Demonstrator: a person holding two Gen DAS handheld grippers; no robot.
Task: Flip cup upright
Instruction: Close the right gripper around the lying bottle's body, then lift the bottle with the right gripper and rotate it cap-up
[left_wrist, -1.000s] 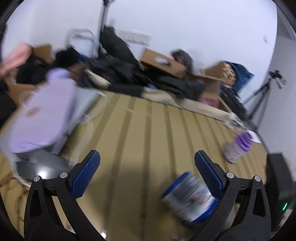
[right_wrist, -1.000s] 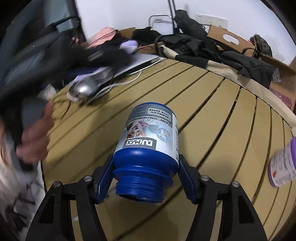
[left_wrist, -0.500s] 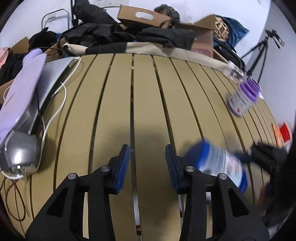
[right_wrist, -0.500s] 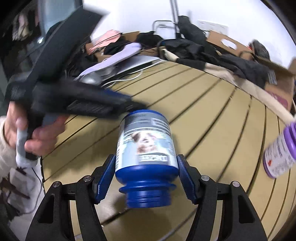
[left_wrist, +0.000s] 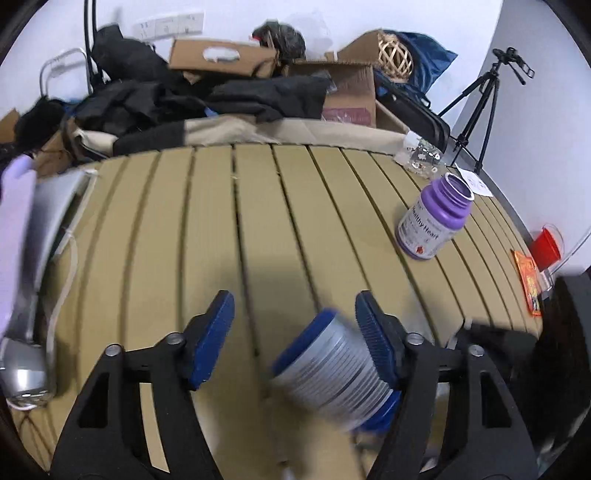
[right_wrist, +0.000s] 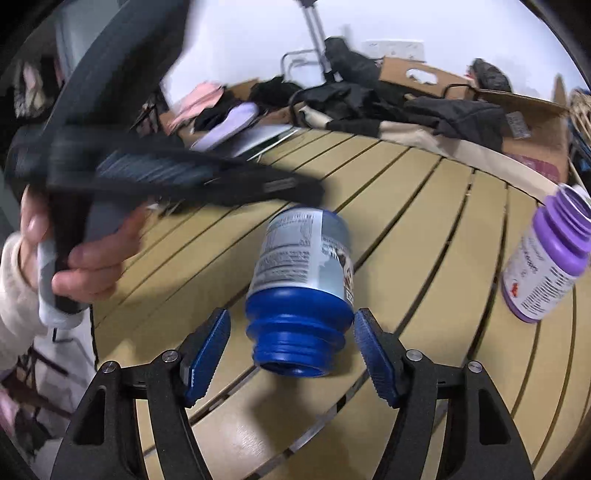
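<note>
The blue bottle with a grey label (right_wrist: 301, 288) lies on its side on the slatted table (right_wrist: 436, 258), its open mouth toward the right wrist camera. My right gripper (right_wrist: 291, 349) is open, its blue pads on either side of the bottle's neck without touching it. In the left wrist view the same bottle (left_wrist: 332, 369) is blurred and lies against the right pad of my open left gripper (left_wrist: 293, 332). The left gripper, held in a hand, shows blurred in the right wrist view (right_wrist: 177, 177), just beyond the bottle.
An open purple bottle (left_wrist: 434, 221) stands upright at the right of the table; it also shows in the right wrist view (right_wrist: 546, 258). A laptop with a lilac item (left_wrist: 22, 221) and cables lie at the left. Clothes and cardboard boxes (left_wrist: 221, 59) pile up behind.
My right gripper has opened and let go of the blue bottle, which now lies on the table. My left gripper has opened wider and moved in around the bottle's far end.
</note>
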